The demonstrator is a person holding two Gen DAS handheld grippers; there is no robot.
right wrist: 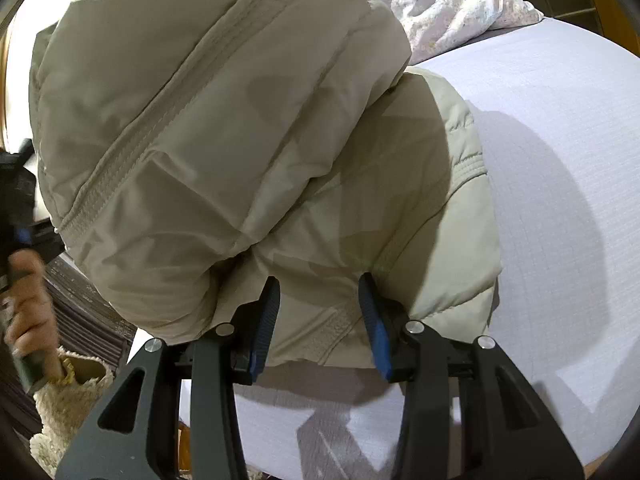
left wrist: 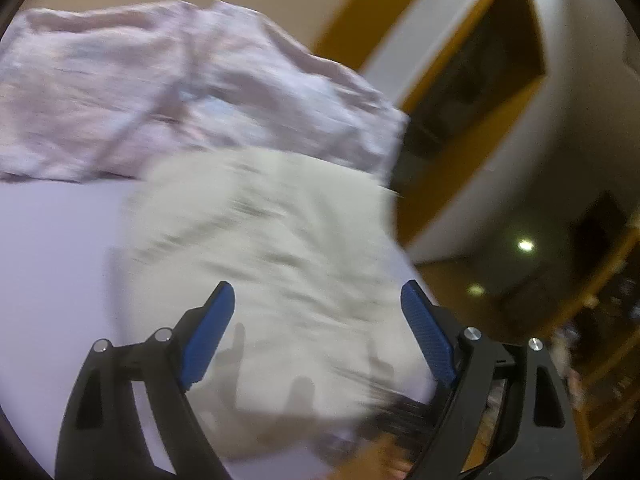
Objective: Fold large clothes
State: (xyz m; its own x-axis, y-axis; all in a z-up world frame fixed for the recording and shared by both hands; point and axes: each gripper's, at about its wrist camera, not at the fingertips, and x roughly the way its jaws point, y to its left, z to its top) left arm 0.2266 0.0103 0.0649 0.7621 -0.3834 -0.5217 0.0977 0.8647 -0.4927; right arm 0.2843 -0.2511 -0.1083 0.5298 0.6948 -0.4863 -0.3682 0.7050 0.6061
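Left black gripper with blue pads [left wrist: 318, 292] gapes wide, gripping nothing; right black, blue-padded gripper [right wrist: 320, 284] pinches cloth.

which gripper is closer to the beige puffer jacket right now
Right. The right gripper has the jacket hem between its jaws; the left gripper hovers open just above it.

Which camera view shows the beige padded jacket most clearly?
The right wrist view: the beige padded jacket fills it in sharp focus, zipper seam and quilting visible, folded over itself on the pale sheet. The left wrist view shows the jacket only as a motion-blurred pale shape.
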